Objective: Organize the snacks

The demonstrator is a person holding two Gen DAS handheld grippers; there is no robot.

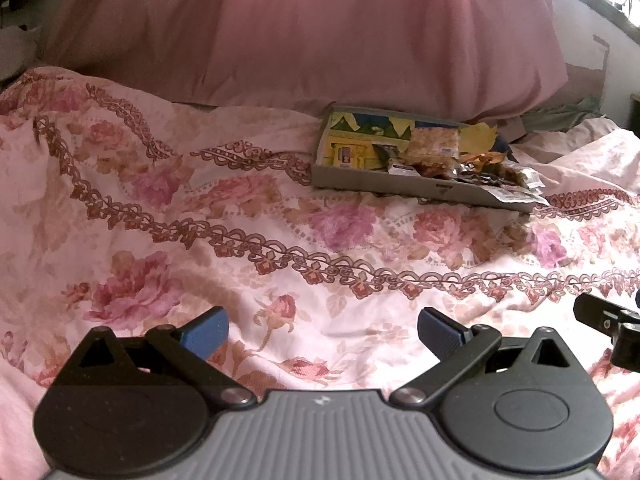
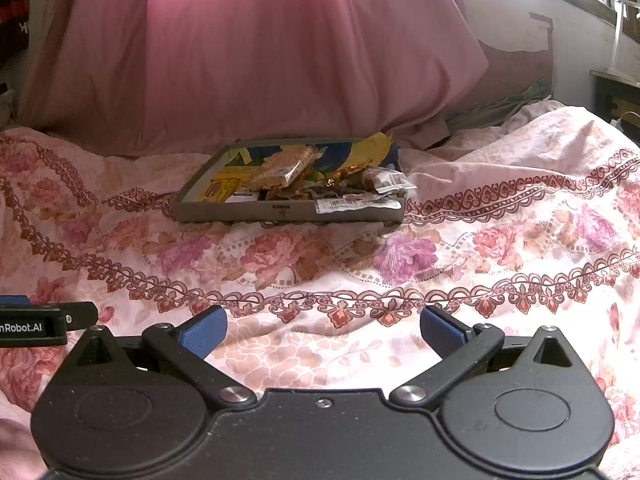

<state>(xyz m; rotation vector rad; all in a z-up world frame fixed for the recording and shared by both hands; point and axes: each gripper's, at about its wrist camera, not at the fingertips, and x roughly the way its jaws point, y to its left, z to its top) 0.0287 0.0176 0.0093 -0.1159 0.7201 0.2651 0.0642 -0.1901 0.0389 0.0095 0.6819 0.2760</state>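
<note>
Both claws empty, snacks waiting in the tray

My left gripper [image 1: 322,334] and right gripper [image 2: 322,334] are wide open and hold nothing. The snacks [image 2: 320,182] lie heaped in the tray [image 2: 240,212] on the bedspread [image 2: 320,272], well apart from me. They look light, crinkly and slippery; I would pinch 1 packet at its sealed edge.

Wrapped snacks [image 2: 320,184] heaped in shallow tray [image 2: 248,213] — rightward
</note>
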